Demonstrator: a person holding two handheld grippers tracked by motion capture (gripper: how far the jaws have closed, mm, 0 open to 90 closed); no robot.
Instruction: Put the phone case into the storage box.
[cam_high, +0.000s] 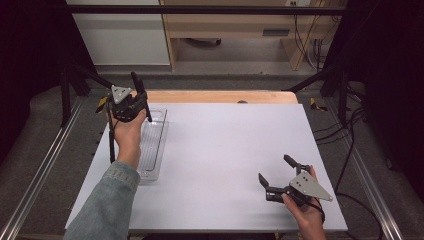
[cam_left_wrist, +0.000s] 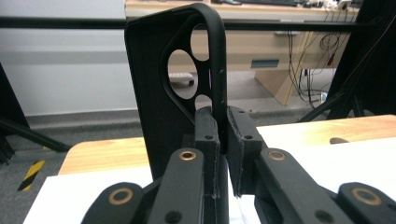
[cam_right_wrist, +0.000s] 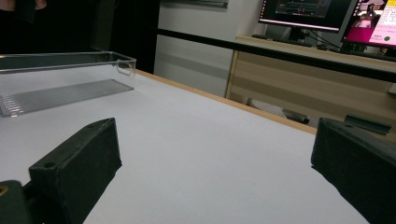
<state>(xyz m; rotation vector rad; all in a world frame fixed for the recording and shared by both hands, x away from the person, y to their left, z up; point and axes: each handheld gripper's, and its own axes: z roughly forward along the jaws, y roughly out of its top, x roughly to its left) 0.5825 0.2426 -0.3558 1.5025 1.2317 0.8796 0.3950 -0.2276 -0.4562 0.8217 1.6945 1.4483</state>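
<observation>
A black phone case (cam_left_wrist: 163, 88) with round camera cut-outs stands upright between the jaws of my left gripper (cam_left_wrist: 223, 135), which is shut on its edge. In the high view the left gripper (cam_high: 141, 100) holds the phone case (cam_high: 139, 94) above the far end of a clear plastic bin (cam_high: 160, 131) at the table's left. My right gripper (cam_high: 276, 171) rests low at the front right of the white table (cam_high: 225, 145), jaws wide open with nothing between them. The right gripper view looks across the table to the clear bin (cam_right_wrist: 70, 74).
A wooden strip (cam_high: 220, 96) runs along the table's far edge. Black frame bars and floor rails flank the table. Beyond it stand a wooden desk, cables and monitors (cam_right_wrist: 322, 14).
</observation>
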